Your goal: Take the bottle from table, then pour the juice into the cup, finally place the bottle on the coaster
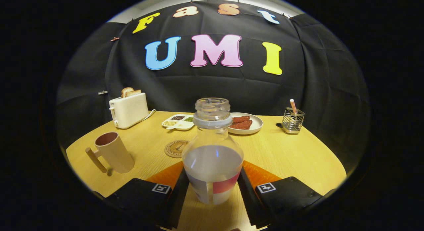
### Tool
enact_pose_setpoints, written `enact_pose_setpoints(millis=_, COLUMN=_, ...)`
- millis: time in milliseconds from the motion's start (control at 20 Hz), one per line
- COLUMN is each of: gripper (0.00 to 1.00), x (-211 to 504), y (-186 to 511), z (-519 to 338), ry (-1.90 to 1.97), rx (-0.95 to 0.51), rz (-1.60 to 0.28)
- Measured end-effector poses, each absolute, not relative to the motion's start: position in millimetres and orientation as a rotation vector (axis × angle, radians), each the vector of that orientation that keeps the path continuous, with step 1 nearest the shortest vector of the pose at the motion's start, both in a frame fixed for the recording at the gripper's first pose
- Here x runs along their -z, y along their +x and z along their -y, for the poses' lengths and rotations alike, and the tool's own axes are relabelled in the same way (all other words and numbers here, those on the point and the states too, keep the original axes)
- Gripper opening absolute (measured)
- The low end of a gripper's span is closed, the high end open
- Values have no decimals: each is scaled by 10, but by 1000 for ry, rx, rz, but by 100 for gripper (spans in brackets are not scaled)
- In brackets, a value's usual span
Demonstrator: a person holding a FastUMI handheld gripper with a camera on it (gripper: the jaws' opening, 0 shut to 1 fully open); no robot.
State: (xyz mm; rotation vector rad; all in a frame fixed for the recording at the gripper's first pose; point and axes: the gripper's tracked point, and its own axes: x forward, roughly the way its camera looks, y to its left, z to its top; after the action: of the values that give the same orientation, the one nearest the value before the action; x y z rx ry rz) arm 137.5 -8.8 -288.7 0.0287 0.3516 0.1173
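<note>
A clear glass bottle (212,135) with no cap stands upright between my fingers, holding whitish juice up to about half its height and wearing a label low on its body. My gripper (212,167) is shut on the bottle, one finger pressing on each side of its lower body. A beige cup (112,152) with a handle stands on the wooden table to the left, beyond the left finger. A round cork coaster (175,148) lies on the table just behind the bottle, slightly to its left.
At the table's far left stands a white toaster (129,110) with bread in it. A divided white dish (178,122) and a white plate (256,126) with reddish slices sit behind the bottle. A wire holder (292,121) stands far right.
</note>
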Motion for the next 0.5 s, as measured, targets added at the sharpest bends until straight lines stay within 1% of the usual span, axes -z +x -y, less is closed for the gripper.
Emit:
enact_pose_setpoints(millis=200, gripper=76, x=2891, y=1401, z=20, ry=-48, rx=-172, rz=-384)
enact_pose_setpoints(millis=350, gripper=69, x=2827, y=1386, z=-27, ry=-119, rx=-212, rz=-421)
enact_pose_setpoints(millis=500, gripper=70, x=2649, y=1397, z=-81, ry=-174, rx=-235, rz=-429)
